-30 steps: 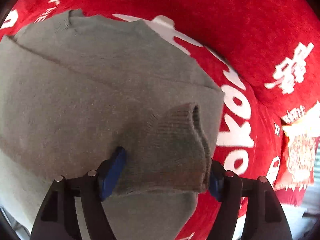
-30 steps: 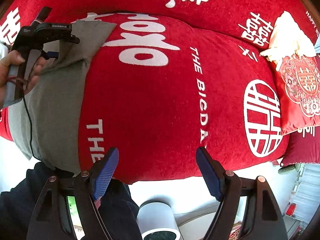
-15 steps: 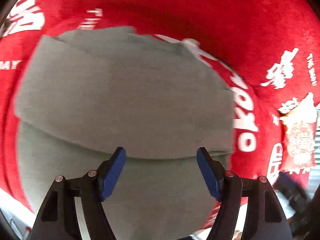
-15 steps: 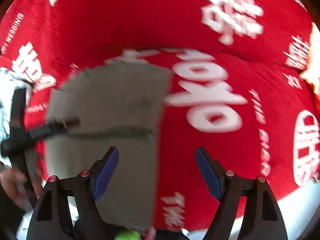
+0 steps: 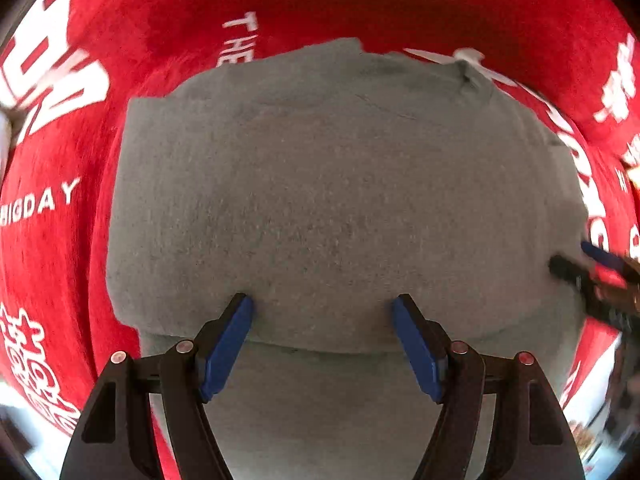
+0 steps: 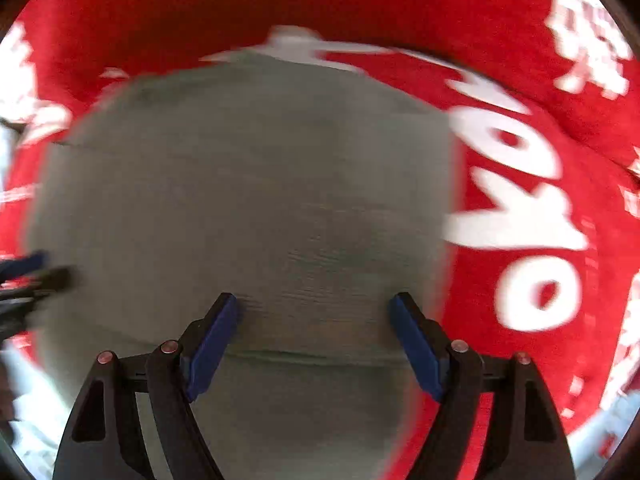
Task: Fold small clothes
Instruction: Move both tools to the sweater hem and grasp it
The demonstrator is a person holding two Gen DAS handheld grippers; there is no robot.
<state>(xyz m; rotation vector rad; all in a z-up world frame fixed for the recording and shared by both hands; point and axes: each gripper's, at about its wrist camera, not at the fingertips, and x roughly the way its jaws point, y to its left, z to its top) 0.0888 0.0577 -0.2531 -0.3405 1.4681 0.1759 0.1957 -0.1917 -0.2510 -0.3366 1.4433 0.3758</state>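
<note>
Grey knitted small garment (image 5: 340, 200) laid flat on red plush bedcover with white lettering (image 5: 440, 4), one layer already doubled over, fold edge lying near both tools. Left gripper (image 5: 322, 308) and right gripper (image 6: 314, 308) poised above that edge, jaws wide apart, nothing held; likely positioned for lifting it into the next fold

The left gripper (image 5: 322, 308) no longer holds the cuff; the grey sweater (image 5: 340, 200) now fills the right gripper (image 6: 314, 306) view.
</note>
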